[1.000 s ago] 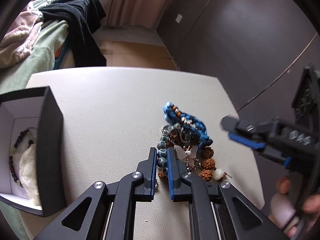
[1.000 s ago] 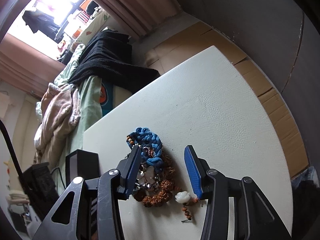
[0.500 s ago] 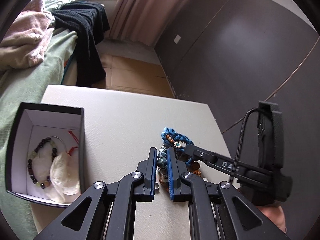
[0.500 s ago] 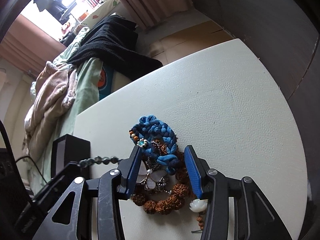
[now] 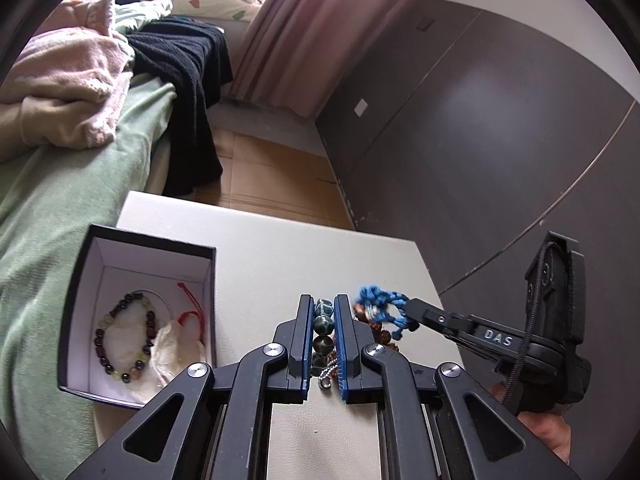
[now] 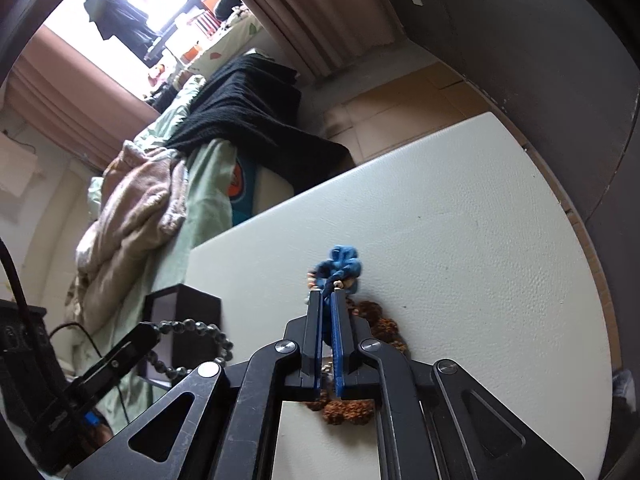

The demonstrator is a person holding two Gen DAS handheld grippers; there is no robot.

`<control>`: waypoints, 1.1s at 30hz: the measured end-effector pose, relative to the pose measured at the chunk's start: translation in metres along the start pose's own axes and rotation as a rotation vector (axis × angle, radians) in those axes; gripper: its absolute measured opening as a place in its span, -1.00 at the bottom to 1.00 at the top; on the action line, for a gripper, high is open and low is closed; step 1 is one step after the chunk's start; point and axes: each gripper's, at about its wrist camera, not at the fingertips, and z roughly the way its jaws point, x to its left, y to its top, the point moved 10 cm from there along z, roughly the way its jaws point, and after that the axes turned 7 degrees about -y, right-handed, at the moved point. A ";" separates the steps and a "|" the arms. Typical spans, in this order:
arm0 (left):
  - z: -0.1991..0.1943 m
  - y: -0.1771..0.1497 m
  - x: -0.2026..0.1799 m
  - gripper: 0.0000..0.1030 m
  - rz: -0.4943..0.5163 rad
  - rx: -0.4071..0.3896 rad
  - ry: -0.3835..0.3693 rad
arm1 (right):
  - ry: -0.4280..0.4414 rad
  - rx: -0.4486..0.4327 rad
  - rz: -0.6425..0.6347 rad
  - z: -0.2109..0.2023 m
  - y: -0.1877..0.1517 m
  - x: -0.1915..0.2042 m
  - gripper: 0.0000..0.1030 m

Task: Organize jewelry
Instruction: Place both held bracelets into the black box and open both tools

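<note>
Two hand-held grippers over a white table (image 5: 256, 248), seen from both wrist cameras. The left gripper (image 5: 322, 304) has its jaws nearly closed on a dark bead bracelet (image 5: 323, 326), which sits between the blue pads; in the right wrist view the same bracelet (image 6: 192, 344) hangs as a loop from the left gripper's tips, lifted clear of the table. The right gripper (image 6: 327, 294) has its jaws nearly closed on a blue braided cord (image 6: 340, 266); in the left wrist view the cord (image 5: 382, 308) bunches at the tip of that gripper. Below and around the right gripper, a brown bead strand (image 6: 384, 326) lies on the table, with a silver chain (image 5: 328, 374) just under the left gripper. An open black box (image 5: 140, 240) with a white lining stands at the table's left edge. It holds a mixed bead bracelet (image 5: 126, 340), a white pouch (image 5: 176, 348) and a red cord (image 5: 192, 308). A bed with a green sheet (image 5: 48, 208) lies beyond the box.
</note>
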 end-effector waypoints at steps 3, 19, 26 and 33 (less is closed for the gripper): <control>-0.010 0.006 0.001 -0.81 -0.005 -0.032 -0.005 | 0.036 -0.020 0.003 -0.010 0.003 0.008 -0.89; -0.061 0.032 0.043 -0.81 -0.086 -0.177 0.048 | 0.202 -0.061 -0.064 -0.031 -0.008 0.083 -0.89; -0.066 0.022 0.071 -0.01 -0.185 -0.127 0.094 | 0.222 -0.044 -0.098 -0.029 -0.022 0.100 -0.89; -0.089 0.023 0.078 0.39 -0.185 -0.179 0.126 | 0.267 -0.051 -0.120 -0.032 -0.032 0.123 -0.89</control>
